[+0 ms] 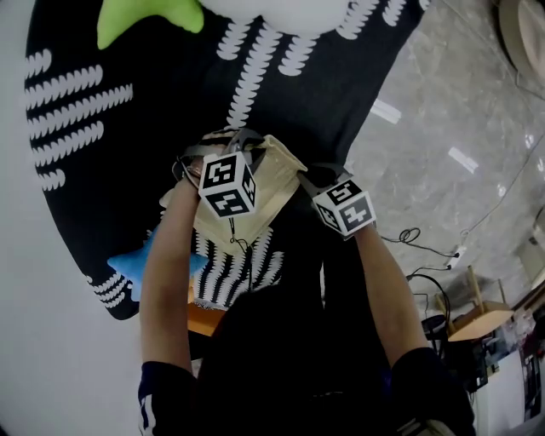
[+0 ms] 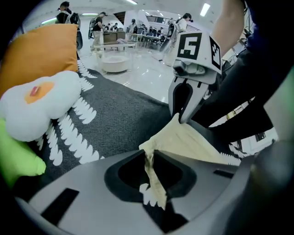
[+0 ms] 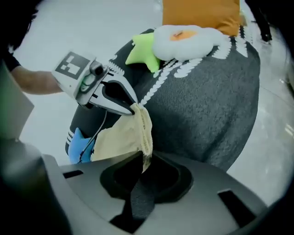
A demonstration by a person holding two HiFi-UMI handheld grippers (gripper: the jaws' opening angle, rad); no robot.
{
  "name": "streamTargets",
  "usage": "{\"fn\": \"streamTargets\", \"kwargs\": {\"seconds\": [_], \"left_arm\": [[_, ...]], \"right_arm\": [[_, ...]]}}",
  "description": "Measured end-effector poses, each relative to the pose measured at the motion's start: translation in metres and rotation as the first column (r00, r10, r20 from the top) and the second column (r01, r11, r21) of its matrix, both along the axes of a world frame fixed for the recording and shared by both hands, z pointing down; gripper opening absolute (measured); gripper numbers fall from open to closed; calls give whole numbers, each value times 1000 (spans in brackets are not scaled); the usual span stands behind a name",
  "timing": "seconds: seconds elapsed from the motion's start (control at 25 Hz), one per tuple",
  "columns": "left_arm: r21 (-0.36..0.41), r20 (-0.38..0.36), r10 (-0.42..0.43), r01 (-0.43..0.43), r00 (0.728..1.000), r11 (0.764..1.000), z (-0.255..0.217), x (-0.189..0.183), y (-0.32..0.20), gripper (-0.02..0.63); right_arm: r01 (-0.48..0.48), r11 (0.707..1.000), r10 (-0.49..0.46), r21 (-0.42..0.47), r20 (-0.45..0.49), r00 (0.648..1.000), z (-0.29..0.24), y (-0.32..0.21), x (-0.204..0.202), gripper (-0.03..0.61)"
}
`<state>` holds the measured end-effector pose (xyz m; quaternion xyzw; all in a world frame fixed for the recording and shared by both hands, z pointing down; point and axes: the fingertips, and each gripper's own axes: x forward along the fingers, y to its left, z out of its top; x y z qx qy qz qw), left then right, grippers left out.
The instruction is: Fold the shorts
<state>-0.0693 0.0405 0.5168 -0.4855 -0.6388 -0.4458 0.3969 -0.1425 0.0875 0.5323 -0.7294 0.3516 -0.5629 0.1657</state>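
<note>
The cream shorts hang bunched between my two grippers above a dark round cushion with white leaf marks. My left gripper is shut on one edge of the shorts; in the left gripper view the cloth runs down between its jaws. My right gripper is shut on a nearby edge, with the hem pinched in its jaws. The two grippers are close together, almost tip to tip. A thin cord dangles from the shorts.
On the cushion lie a green star plush, a white egg plush and an orange pillow. A blue star plush sits at its near edge. Marbled floor with cables lies to the right.
</note>
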Motion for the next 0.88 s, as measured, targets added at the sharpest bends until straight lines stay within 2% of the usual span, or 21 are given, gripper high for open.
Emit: {"fn": "streamTargets", "kwargs": {"seconds": [0.24, 0.56, 0.68, 0.76, 0.88], "left_arm": [[-41, -130, -67, 62, 989, 997, -6, 78, 35, 60], [-172, -271, -180, 136, 946, 976, -50, 190, 89, 60], [-177, -287, -199, 152, 937, 972, -56, 209, 95, 60], [-197, -285, -209, 156, 935, 968, -66, 217, 96, 60], [-234, -258, -202, 142, 945, 962, -86, 218, 93, 60]], "right_arm": [[95, 989, -114, -111, -173, 978, -10, 51, 91, 71], [144, 947, -243, -287, -345, 907, -47, 118, 216, 71], [172, 930, -295, -325, -381, 876, -57, 124, 238, 70], [165, 929, -303, -332, -423, 854, -67, 125, 246, 71], [158, 929, -309, -334, -466, 829, -84, 123, 250, 71]]}}
